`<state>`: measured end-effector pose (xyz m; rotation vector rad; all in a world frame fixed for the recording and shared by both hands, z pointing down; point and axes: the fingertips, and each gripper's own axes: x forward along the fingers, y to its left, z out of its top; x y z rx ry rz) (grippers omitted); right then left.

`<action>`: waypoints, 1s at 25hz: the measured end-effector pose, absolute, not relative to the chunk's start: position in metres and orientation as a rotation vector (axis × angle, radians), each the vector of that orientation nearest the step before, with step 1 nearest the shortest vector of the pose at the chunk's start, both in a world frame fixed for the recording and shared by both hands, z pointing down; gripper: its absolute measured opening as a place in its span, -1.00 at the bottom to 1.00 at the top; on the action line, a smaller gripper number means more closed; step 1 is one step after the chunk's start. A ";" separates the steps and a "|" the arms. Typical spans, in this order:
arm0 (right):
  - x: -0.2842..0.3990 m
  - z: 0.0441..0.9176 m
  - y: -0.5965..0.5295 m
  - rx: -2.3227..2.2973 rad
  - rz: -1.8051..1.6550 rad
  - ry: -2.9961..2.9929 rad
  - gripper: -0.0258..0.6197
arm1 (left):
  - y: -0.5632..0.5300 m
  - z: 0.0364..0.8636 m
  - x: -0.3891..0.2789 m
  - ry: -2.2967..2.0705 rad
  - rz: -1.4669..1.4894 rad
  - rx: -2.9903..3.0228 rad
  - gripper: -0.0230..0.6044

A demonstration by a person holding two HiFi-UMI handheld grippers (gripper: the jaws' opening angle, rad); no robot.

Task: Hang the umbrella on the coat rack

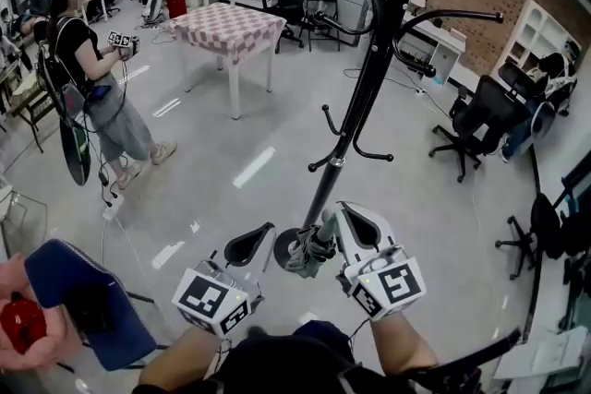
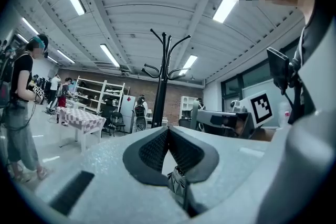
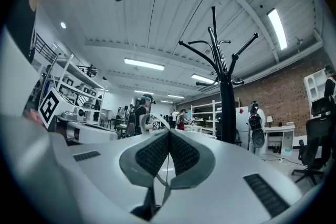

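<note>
Risk of dropping the umbrella on the lift to the coat rack: pinched only by loose fabric and a thin strap, so liable to slip free or swing against the pole. Risk also of missing the lower hooks, up at 12 o'clock from both grippers. Left gripper: pressed together on grey umbrella fabric. Right gripper: closed on the strap loop. Umbrella folded, held low between the two, at 6 o'clock in the head view.
</note>
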<state>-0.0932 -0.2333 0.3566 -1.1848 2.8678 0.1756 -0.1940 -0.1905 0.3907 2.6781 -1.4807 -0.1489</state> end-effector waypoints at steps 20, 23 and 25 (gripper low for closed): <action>-0.119 0.440 -0.326 -1.349 -0.063 2.942 -0.90 | -0.288 0.446 -0.190 -1.403 0.021 2.661 -0.90; -0.126 0.451 -0.335 -1.357 -0.063 2.947 -0.90 | -0.295 0.458 -0.186 -1.370 0.038 2.698 -0.90; -0.127 0.454 -0.342 -1.367 -0.065 2.949 -0.90 | -0.302 0.464 -0.181 -1.349 0.064 2.723 -0.90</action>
